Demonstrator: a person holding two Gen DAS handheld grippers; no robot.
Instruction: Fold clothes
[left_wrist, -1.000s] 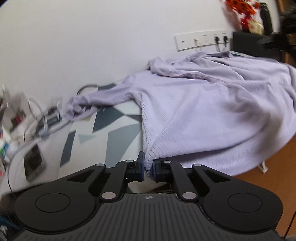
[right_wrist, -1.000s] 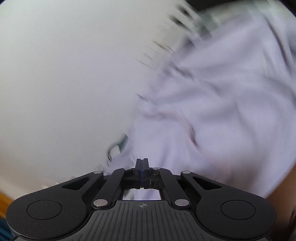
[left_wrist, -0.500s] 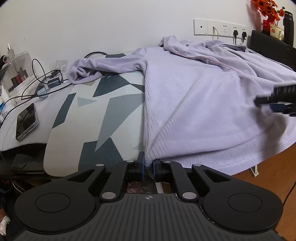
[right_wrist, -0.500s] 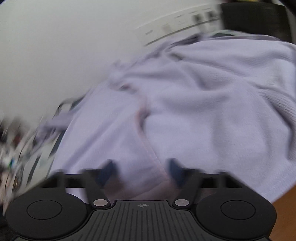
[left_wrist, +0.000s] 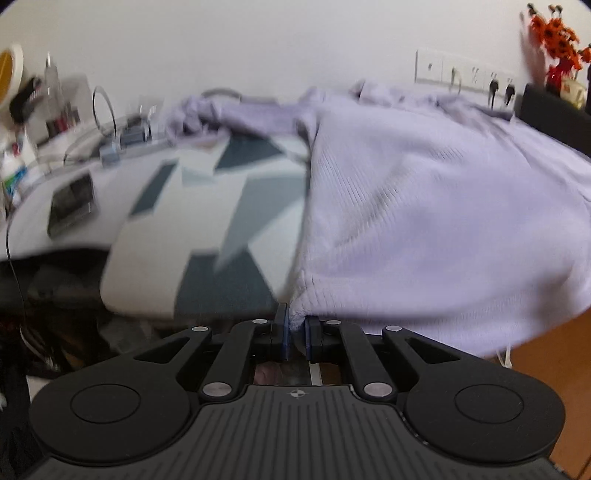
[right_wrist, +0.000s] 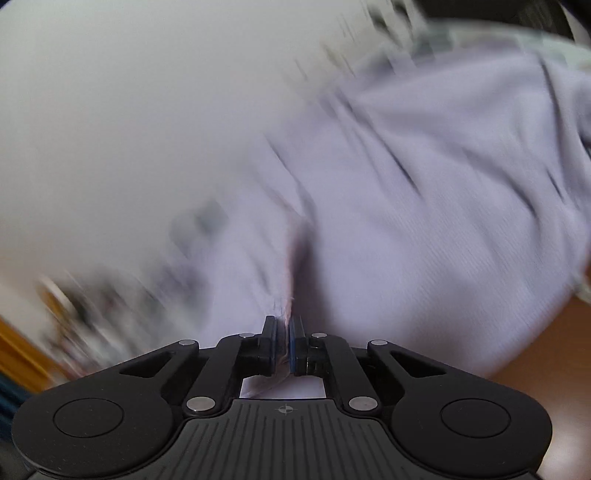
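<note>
Left gripper (left_wrist: 295, 334) is clamped on the hem corner of the lilac sweater (left_wrist: 424, 206), right at the near edge of the table (left_wrist: 207, 229). Right gripper (right_wrist: 282, 343) has just snapped closed on a fold of the same sweater — fabric pinched between the pads. The sweater sprawls over the table's right half, one sleeve (left_wrist: 221, 114) trailing left. The tabletop has a grey-and-white geometric cover, with a phone (left_wrist: 70, 205) on its left side. Further back — cables and clutter, then a white wall (left_wrist: 258, 44) with sockets (left_wrist: 465, 74) and orange flowers (left_wrist: 554, 37). Wood floor (left_wrist: 546, 362) at right.
</note>
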